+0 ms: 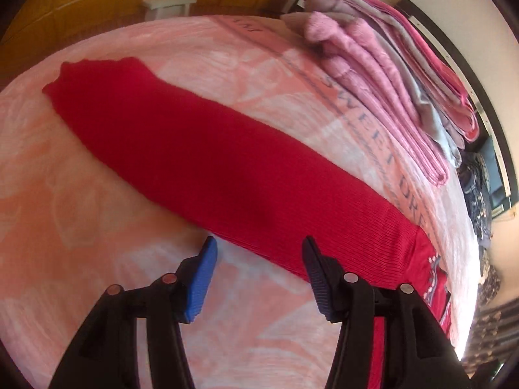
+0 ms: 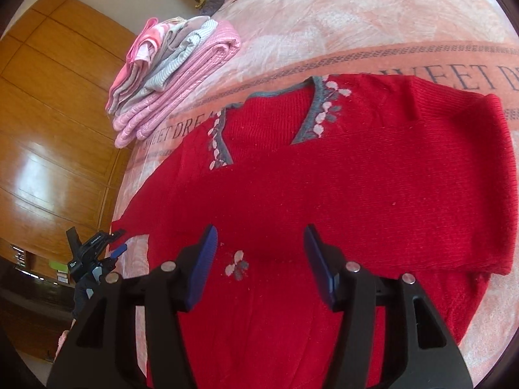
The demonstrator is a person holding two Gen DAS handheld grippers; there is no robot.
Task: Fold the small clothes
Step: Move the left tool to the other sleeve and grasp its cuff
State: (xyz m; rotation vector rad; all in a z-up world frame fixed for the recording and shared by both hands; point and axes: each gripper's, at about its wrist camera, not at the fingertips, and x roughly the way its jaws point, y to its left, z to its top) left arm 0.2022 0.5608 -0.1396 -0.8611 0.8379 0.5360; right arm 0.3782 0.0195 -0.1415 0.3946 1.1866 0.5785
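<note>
We hold both the left hand-held gripper point(image 1: 259, 253) and right hand-held gripper point(image 2: 261, 243) wide apart, empty, over the red sweater point(image 2: 324, 194); blanket point(image 2: 356, 16) reads "SWEET DRE"

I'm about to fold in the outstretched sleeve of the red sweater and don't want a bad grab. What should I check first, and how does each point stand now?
1. Left claw open and empty: ok, jaws apart, nothing between them.
2. Right claw open and empty: ok, hovering over the sweater body.
3. Red sweater lies front up on the blanket: ok, collar trim visible.
4. Sleeve stretched out straight: ok, cuff at the far end.
5. Other sleeve already folded across the body: looks ok in the right wrist view.
6. Folded pink pile clear of the sleeve: ok, a strip of blanket lies between.
</note>
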